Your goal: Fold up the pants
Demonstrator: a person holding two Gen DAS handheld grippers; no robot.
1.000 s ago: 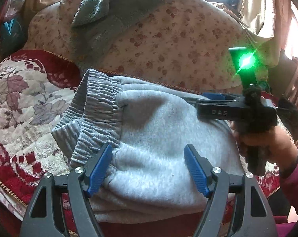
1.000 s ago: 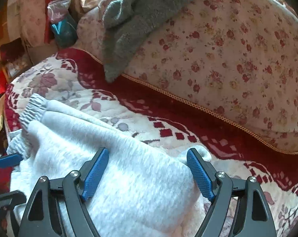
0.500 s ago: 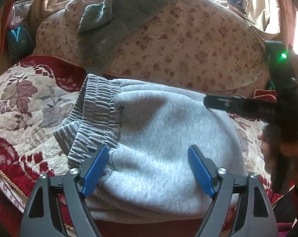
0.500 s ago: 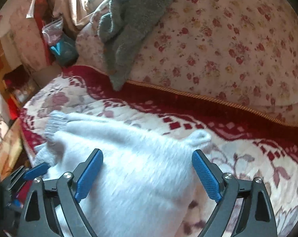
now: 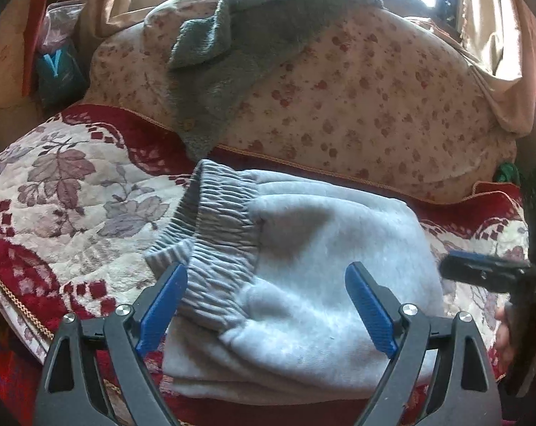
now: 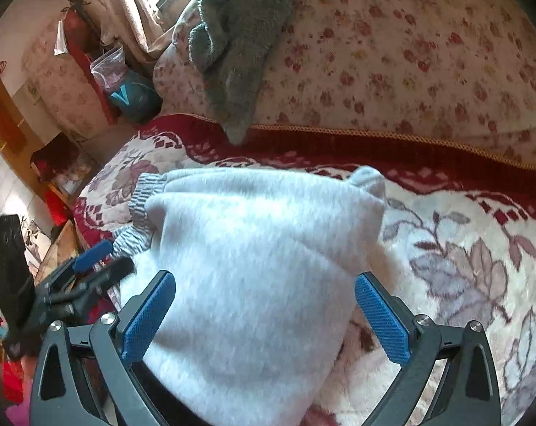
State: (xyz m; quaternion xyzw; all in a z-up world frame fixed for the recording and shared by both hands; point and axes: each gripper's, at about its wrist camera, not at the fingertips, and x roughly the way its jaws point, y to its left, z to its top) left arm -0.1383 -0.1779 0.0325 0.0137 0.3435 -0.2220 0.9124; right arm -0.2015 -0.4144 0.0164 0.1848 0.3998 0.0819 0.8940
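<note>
The grey sweatpants (image 5: 321, 266) lie folded into a compact bundle on the red and cream floral bedspread (image 5: 72, 191), the ribbed waistband (image 5: 214, 234) at the bundle's left. My left gripper (image 5: 268, 305) is open and empty, its blue pads above the bundle's near edge. My right gripper (image 6: 268, 316) is open and empty, held above the bundle's right half (image 6: 261, 248). The right gripper also shows at the right edge of the left wrist view (image 5: 488, 277). The left gripper shows at the left of the right wrist view (image 6: 87, 266).
A big floral pillow (image 5: 356, 99) stands behind the pants, with a grey towel (image 5: 239, 46) draped over it. A teal bag (image 5: 55, 74) and clutter sit at the far left. The bed's front edge (image 5: 16, 305) runs close below the grippers.
Both grippers have drawn back and up from the folded pants. The right gripper has moved off to the right in the left wrist view. The pants lie still.
</note>
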